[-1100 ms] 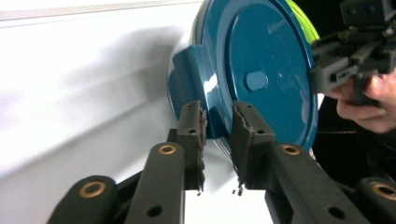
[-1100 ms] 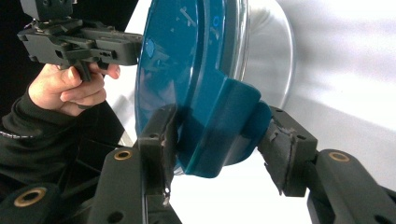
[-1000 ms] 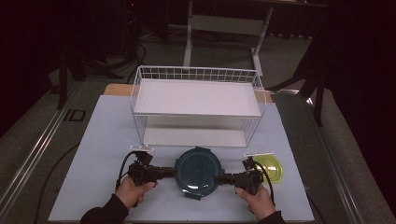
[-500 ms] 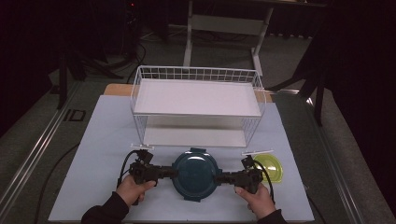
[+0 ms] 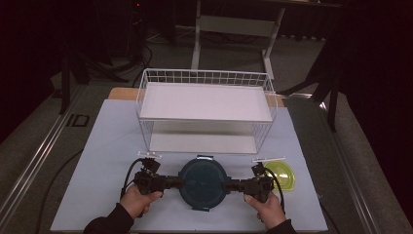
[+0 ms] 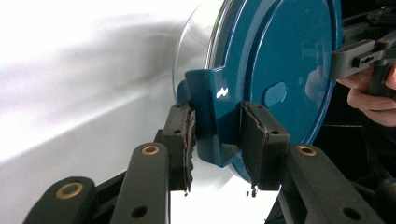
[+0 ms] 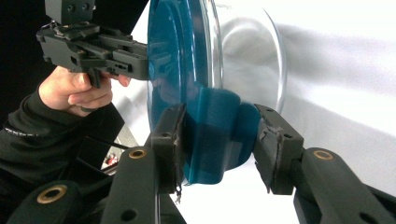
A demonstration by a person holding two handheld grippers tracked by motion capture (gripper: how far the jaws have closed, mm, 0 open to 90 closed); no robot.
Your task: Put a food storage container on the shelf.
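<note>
A round glass container with a dark blue lid [image 5: 202,182] sits near the front of the white table, between my two grippers. My left gripper [image 5: 179,183] holds the lid's left clip tab [image 6: 217,107]. Its jaws have just been closing, and both pads press on that tab, as the left gripper [image 6: 217,135] view shows. My right gripper [image 5: 227,185] has also been closing, and the right gripper [image 7: 217,140] view shows its pads against the opposite clip tab [image 7: 219,116]. The clear glass bowl [image 7: 247,51] sits under the lid.
A white wire rack [image 5: 204,102] with two shelves stands behind the container, mid-table. A yellow-green round lid or dish [image 5: 282,176] lies just right of my right gripper. The white table [image 5: 107,141] ends close to my hands; dark floor and cables surround it.
The container has shifted slightly left and the glare on its lid has moved. Both grippers stay at its two sides.
</note>
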